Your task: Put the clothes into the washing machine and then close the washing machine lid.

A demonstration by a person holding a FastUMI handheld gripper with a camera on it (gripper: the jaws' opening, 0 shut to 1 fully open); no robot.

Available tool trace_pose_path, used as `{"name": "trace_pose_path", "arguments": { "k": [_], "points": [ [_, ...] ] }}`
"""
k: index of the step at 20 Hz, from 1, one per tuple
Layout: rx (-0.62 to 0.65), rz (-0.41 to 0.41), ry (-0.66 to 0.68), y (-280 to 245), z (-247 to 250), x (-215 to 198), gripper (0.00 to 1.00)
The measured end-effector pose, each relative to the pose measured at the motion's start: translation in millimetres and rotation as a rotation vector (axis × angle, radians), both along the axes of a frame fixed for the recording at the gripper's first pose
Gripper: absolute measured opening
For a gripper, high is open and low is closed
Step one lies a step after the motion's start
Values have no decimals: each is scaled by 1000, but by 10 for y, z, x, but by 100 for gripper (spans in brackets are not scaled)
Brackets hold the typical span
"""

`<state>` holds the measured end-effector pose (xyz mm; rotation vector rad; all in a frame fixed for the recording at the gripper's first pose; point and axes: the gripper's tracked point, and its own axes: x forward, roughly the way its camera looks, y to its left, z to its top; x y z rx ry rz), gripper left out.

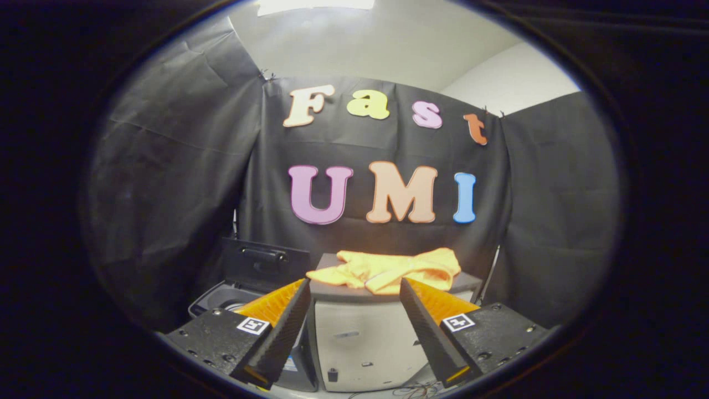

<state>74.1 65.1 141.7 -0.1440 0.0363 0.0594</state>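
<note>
We see gripper (353, 288) fingers spread wide, clamping nothing — crumpled yellow cloth garment (388, 269) beyond them on grey box top (327, 291). Dark washing machine (219, 299), lid (265, 263) raised — beside box.

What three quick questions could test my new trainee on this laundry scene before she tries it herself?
1. True or false: the yellow cloth lies on top of the grey box.
2. The washer lid is: A) raised, B) down flat, C) taken off.
3. What are the fingers of the gripper holding?

Key
1. True; it lies on the box, just beyond the fingertips.
2. A; the lid stands up behind the tub, beside the box.
3. Nothing; the fingers are spread apart with an empty gap between them.
</note>
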Motion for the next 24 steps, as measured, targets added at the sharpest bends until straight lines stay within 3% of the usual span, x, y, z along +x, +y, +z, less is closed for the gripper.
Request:
{"name": "trace_pose_path", "arguments": {
  "k": [3, 10, 13, 18, 24],
  "points": [
    [6, -17, -17, -95, 344, 386, 97],
    [79, -64, 131, -375, 312, 1493, 98],
    [102, -85, 231, -499, 22, 1899, 98],
    [26, -167, 375, -856, -621, 2435, 98],
    [-11, -253, 540, -1079, -1286, 2668, 99]
  ]
}}
